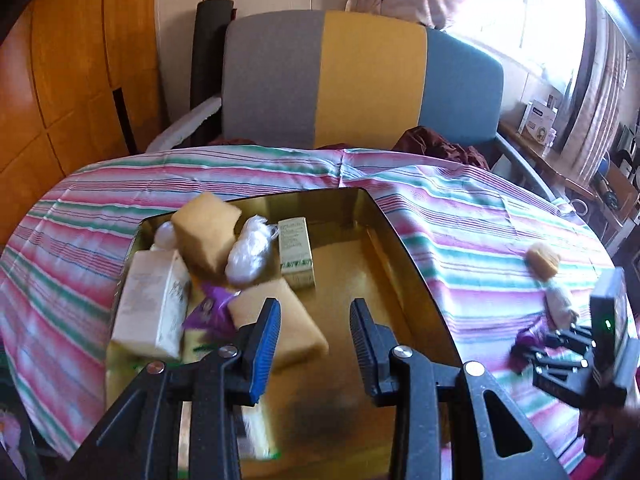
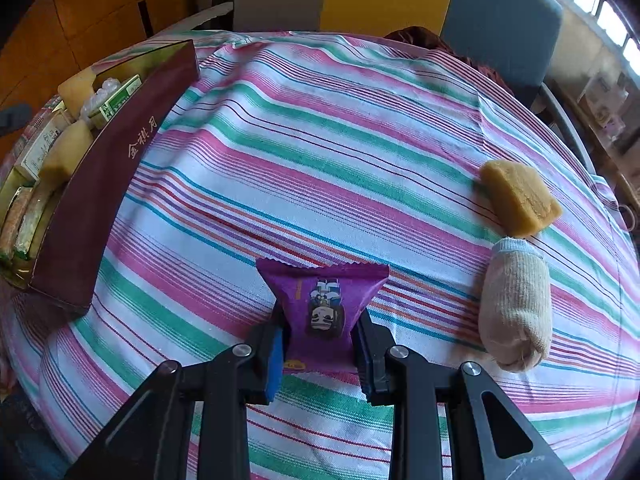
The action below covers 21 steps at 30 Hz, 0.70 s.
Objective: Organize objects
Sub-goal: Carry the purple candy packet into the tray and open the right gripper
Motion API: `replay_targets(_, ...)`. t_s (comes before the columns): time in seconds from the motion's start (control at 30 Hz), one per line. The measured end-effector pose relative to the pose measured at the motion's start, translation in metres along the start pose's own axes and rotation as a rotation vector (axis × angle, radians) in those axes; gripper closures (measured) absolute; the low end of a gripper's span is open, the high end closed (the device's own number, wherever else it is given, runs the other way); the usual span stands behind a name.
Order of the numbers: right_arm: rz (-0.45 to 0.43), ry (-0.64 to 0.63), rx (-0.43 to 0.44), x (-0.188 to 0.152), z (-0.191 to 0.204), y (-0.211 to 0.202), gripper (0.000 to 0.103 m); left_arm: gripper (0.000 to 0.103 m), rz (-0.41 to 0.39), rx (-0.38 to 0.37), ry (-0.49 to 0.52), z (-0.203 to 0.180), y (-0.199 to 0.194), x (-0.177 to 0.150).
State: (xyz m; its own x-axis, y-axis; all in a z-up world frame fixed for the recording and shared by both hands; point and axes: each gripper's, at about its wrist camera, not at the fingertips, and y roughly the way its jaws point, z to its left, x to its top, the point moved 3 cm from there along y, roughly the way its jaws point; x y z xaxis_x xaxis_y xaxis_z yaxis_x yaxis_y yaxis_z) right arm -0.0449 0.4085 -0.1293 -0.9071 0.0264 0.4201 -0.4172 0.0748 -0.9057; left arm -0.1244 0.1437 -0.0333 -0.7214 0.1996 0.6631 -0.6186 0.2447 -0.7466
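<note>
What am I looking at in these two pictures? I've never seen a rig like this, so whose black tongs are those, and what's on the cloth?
There is no robot: a person holds one pair of tongs in each hand, with a fisheye camera looking along the fingers.

The left picture is from the left tongs, open and empty over a gold-lined box that holds cartons, yellow sponges and a purple packet.

The right picture is from the right tongs, shut on a purple snack packet above the striped tablecloth. On the cloth to its right lie a yellow sponge and a rolled sock, touching. The box's maroon side shows at the left.
</note>
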Motion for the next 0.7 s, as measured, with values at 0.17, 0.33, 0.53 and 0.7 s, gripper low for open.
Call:
replay_targets(0.17,-0.015,-0.014,-0.012,-0.001,0.003,-0.001,0.073,0.067,-0.02,0.017,0.009,0.003,-0.02,-0.018)
replay_targets(0.33,-0.028,-0.027,-0.024,-0.001,0.004,0.0,0.073,0.067,-0.037,0.023,0.009,0.011,-0.034,-0.031)
replay_targets(0.53,-0.035,-0.031,-0.041,-0.001,0.005,0.0,0.073,0.067,-0.054,0.023,0.0,0.021,-0.046,-0.039)
replay_targets(0.7,-0.025,-0.003,-0.067,-0.001,0.008,-0.001,0.073,0.067,-0.053,0.019,-0.007,0.029,-0.051,-0.047)
